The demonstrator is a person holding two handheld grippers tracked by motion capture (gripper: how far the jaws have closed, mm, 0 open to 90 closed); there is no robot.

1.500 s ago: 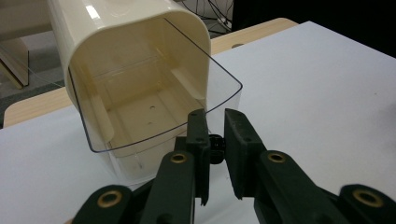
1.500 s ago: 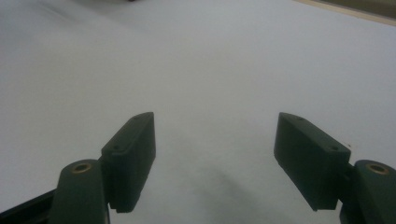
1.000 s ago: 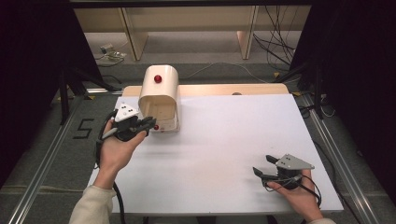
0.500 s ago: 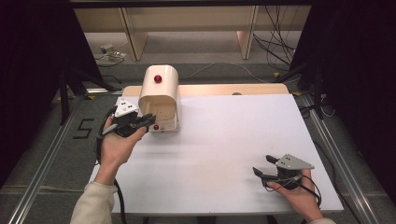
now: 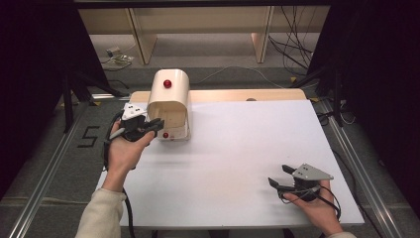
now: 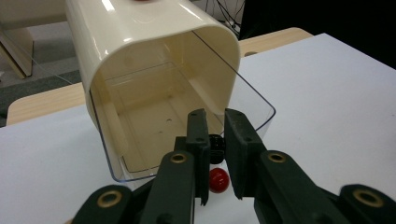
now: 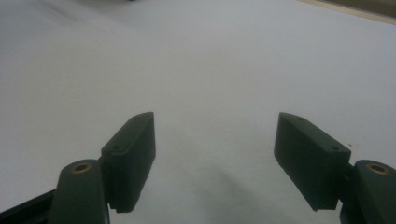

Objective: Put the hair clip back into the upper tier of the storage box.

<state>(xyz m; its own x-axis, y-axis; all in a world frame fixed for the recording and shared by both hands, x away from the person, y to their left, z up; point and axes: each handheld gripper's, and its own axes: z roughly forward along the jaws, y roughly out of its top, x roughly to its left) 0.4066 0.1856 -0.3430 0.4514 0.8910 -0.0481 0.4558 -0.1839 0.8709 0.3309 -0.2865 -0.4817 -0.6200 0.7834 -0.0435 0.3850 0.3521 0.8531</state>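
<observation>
Gripping near the front of a cream bread-bin-style box (image 5: 169,103), the left gripper (image 6: 215,135) has its jaws drawn almost together, a small black knob (image 6: 215,142) sitting between them; a red knob (image 6: 218,179) lies just below on the clear lid (image 6: 254,100) (whether the pads truly press on the black knob is hard to make out). Box stands at the table's (image 5: 247,148) far left corner, its opening towards the person. Right gripper (image 5: 281,179), jaws wide apart and empty, rests on the near right of the white surface. Box top is cut off in the left gripper view. Compared with a second ago: left gripper sits slightly nearer the box front; right unchanged.
</observation>
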